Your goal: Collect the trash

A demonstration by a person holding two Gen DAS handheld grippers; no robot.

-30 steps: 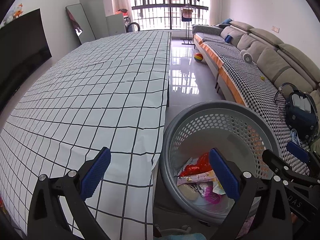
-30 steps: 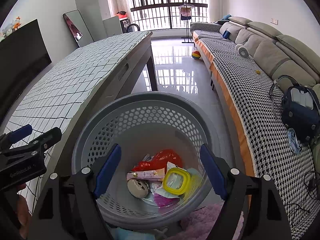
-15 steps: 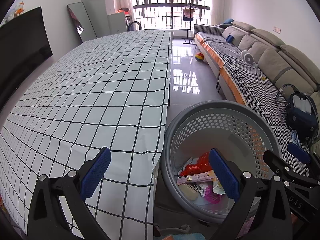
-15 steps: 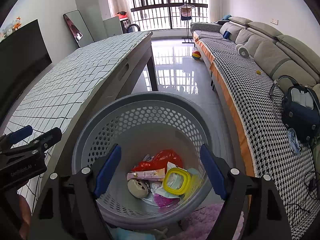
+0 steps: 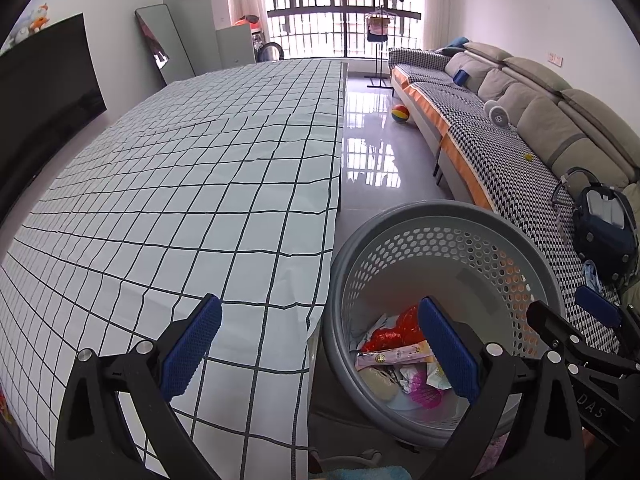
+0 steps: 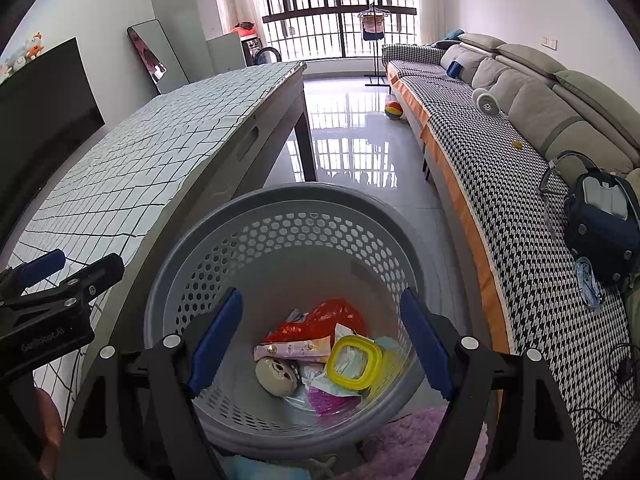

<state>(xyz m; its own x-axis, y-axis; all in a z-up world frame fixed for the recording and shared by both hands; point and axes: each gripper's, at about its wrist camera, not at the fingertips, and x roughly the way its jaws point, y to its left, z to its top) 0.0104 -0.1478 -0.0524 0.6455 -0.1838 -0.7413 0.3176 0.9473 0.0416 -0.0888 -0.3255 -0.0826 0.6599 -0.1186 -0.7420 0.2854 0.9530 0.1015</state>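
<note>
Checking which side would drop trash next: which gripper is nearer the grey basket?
Right. The right gripper hangs open directly over the basket, framing the trash inside. The left gripper is open and off to its side, straddling the table edge and the basket rim.

The surface [image 5: 200, 184], covered by a checked cloth [image 5: 248, 240], lay bare from near edge to far end, giving unobstructed passage across it. The grey basket [image 6: 280, 216] stood on the floor against the surface's side, its mouth open upward; trash [image 6: 320, 356] covered only its bottom. Between surface and sofa [image 6: 500, 168] ran a floor aisle [image 6: 352, 152], obstructed only by a ball [image 6: 394, 111] near the sofa's base. A bag [image 6: 600, 224] occupied the sofa seat.
</note>
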